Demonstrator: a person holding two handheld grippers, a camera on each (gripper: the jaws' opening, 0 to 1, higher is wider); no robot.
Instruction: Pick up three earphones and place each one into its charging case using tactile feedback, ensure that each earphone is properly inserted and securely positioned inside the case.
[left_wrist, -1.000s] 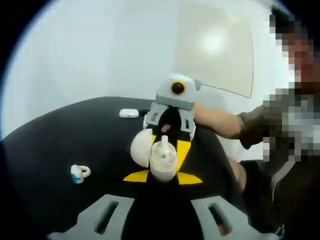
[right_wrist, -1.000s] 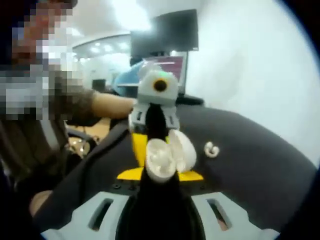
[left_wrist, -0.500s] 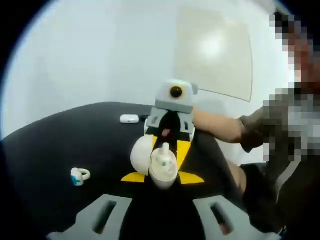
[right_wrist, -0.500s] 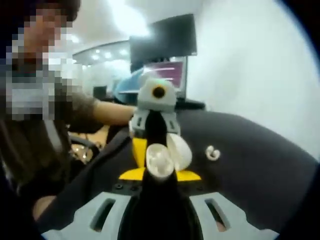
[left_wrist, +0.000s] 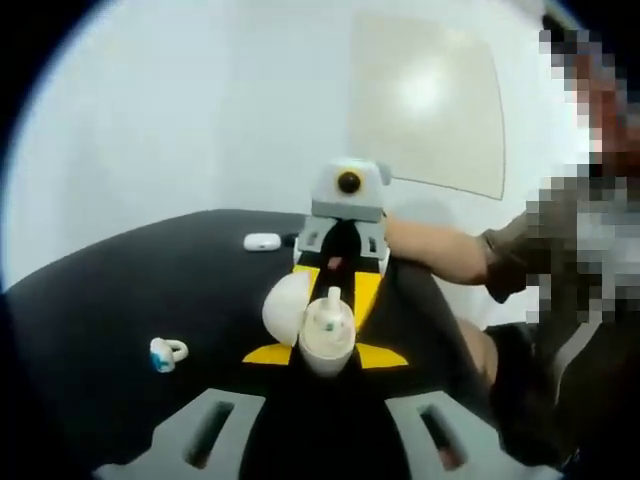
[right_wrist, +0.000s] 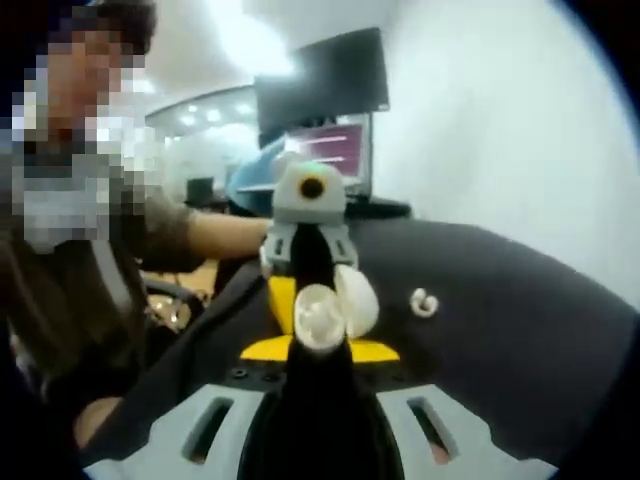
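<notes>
- Above the black table (left_wrist: 100, 290), both grippers face each other, tips meeting at the open white charging case (left_wrist: 318, 325).
- Left gripper (left_wrist: 325, 345): jaws narrow, clamped on the case.
- Right gripper (right_wrist: 318, 340): jaws narrow at the case; grip cannot be confirmed.
- Loose earphone (left_wrist: 166, 353) lies on the table, well apart.
- Second white case (left_wrist: 262, 241) sits at the far edge.

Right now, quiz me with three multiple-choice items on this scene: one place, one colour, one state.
1. In the left gripper view, the blue-tipped earphone lies:
A) on the table
B) inside a case
C) in a claw
2. The table is:
A) white
B) black
C) yellow
3. The lid of the nearest charging case is:
A) shut
B) missing
C) open
Answers: 1 A, it rests on the surface apart from the case; 2 B, the surface is dark throughout; 3 C, the lid stands swung aside.
</notes>
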